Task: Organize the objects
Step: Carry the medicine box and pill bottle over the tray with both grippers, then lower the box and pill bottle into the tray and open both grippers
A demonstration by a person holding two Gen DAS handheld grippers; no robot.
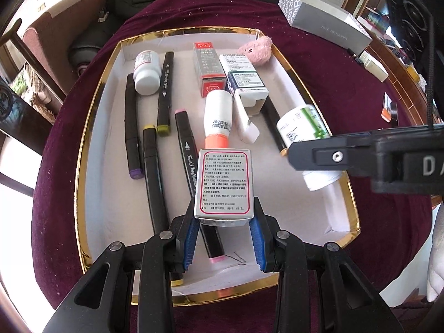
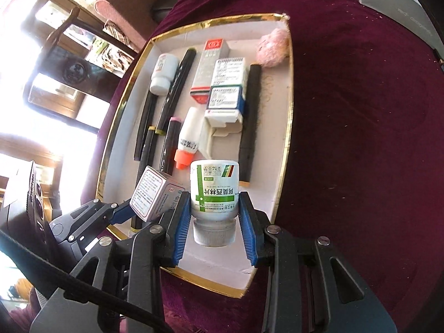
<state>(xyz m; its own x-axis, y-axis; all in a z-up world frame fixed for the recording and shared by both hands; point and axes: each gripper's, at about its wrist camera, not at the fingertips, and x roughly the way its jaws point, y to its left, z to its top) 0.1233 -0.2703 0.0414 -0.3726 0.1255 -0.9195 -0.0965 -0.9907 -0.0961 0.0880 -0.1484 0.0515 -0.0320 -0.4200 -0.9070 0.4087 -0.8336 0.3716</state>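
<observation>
- Tray [image 1: 83, 149]: shallow, white inside, gold rim, lying on the bench [image 1: 333, 105] with its dark red cloth
- Left side of tray: a white pill bottle [image 1: 147, 73] on its side near the far wall, with black markers [image 1: 163, 94] lying lengthwise beside and below it; their end caps show purple, yellow and pink
- Middle of tray: a grey box with red ends [image 1: 209, 68], and just right of it a white and blue carton [image 1: 244, 80] with its near flap open
- Glue bottle [image 1: 217, 119]: white with an orange cap, lying in front of the grey box, cap toward the camera
- Pink fluffy item [image 1: 258, 50]: at the far right corner of the tray, against the wall
- One more black marker [image 2: 249, 127] lies along the right side of the tray
- Left tongs [image 1: 224, 219]: clamped on a small silver box [image 1: 223, 183] with red-framed print, held above the near middle of the tray
- Right tongs [image 2: 214, 217]: clamped on a white bottle with green label [image 2: 214, 188], cap toward the camera, held above the near right part of the tray
- The two tongs are just beside each other, each with its load clear of the tray floor
- Outside the tray: a long grey box [image 1: 324, 16] lies on the bench past the far right corner
</observation>
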